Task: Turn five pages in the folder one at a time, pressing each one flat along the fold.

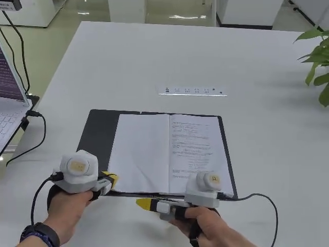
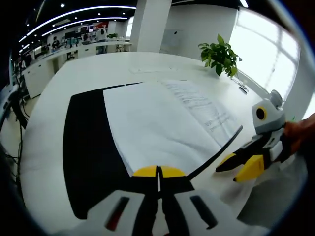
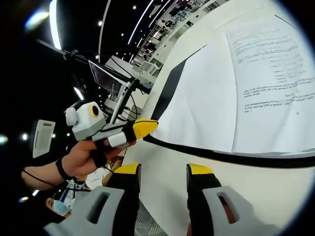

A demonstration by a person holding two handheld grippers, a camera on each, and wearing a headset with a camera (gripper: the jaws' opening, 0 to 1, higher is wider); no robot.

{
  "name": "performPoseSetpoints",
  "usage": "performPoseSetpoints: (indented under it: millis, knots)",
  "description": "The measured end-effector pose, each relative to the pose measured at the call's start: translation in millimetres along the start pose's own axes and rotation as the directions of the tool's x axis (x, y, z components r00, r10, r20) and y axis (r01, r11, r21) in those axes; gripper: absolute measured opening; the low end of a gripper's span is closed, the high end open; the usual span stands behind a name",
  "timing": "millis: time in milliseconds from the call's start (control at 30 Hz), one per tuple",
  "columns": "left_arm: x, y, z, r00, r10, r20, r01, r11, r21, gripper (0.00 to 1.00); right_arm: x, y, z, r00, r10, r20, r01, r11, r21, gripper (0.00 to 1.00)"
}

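Your folder [image 1: 97, 139] lies open and flat on the white table [image 1: 154, 56], straight in front of you. Its black cover shows around a blank page [image 1: 139, 152] on the left and a printed page [image 1: 193, 149] on the right. The print is too small to read.

Your left gripper [image 2: 158, 172] sits at the folder's near edge by the blank page's lower corner, with its yellow tips pressed together on nothing. Whether it touches the paper cannot be told. Your right gripper [image 3: 163, 169] is over bare table just in front of the folder's near edge, with its jaws apart and pointing across toward the left one.

Beyond the folder, a white socket strip [image 1: 191, 91] lies flush in the tabletop. A laptop [image 1: 7, 98] with a lit screen stands at the table's left edge, with a black cable [image 1: 36, 139] looping beside it. A green plant [image 1: 318, 56] stands at the right. The left gripper view shows an open office with strip lights overhead and a white column [image 2: 147, 24].
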State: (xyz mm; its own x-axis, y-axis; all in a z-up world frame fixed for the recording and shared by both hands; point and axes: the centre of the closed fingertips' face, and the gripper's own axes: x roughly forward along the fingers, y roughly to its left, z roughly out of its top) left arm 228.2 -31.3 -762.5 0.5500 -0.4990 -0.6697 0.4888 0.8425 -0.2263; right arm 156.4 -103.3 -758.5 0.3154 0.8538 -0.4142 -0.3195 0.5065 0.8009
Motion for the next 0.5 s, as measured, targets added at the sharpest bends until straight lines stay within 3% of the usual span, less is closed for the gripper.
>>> performPoseSetpoints:
  millis: [133,233,267,300,500]
  knots:
    - [2.9,2.0,-13.2,0.9993,0.014,-0.036,-0.014,1.000,-0.005,0.00,0.1,-0.8,-2.2,0.9998,-0.003,-0.017,0.003,1.000,-0.019,0.35]
    - [6.4,7.7,-33.9,0.9935,0.047,-0.103,-0.049,0.999,-0.014,0.00,-0.2,-2.4,-2.3,0.9997,-0.010,-0.022,0.010,1.000,-0.023,0.34]
    - [5.5,10.6,-36.2,0.9927,0.065,-0.101,-0.067,0.998,-0.020,0.00,-0.3,-2.6,-2.1,0.9997,-0.011,-0.022,0.010,1.000,-0.024,0.34]
    - [6.3,5.2,-28.0,0.9976,0.048,-0.051,-0.051,0.996,-0.069,0.00,-0.4,-3.0,-1.9,0.9996,-0.012,-0.024,0.012,1.000,-0.028,0.33]
    - [-2.1,-3.1,-29.3,0.9971,0.058,-0.048,-0.060,0.998,-0.026,0.00,-0.6,-3.0,-3.5,0.9980,-0.025,-0.058,0.020,0.996,-0.084,0.29]
